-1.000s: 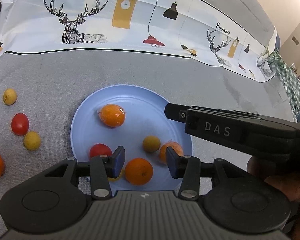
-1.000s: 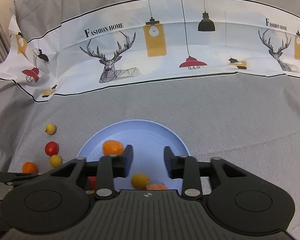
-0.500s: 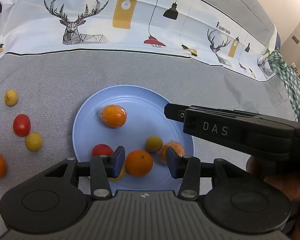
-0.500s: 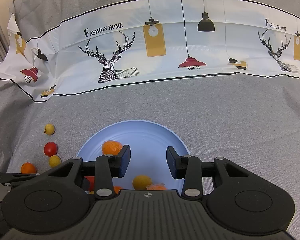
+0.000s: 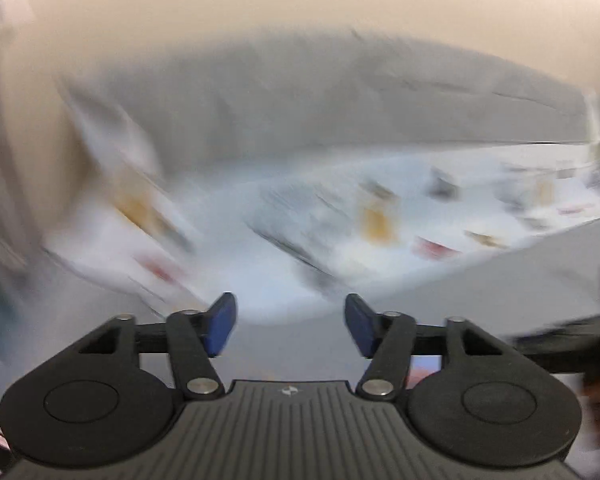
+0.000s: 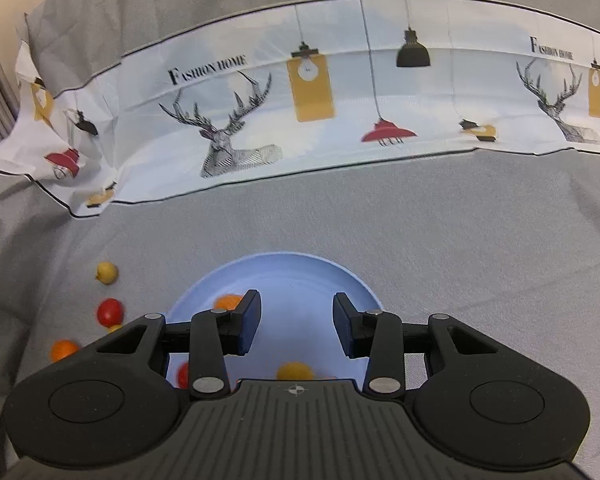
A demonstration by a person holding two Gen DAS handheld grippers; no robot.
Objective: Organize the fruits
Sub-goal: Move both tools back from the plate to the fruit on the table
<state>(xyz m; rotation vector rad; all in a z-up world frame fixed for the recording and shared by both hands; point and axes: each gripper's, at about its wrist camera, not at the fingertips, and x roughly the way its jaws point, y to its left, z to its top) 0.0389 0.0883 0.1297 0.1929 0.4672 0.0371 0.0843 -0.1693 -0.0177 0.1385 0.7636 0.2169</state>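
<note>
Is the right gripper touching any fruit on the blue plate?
Apart. The right wrist view shows the right gripper with only bare blue plate between its open pads; no fruit meets them.

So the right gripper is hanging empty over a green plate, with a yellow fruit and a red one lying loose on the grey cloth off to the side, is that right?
Not quite: the plate is light blue, not green, as the right wrist view shows. The rest holds: the right gripper hangs empty over it, and a yellow fruit and a red one lie loose on the grey cloth.
</note>
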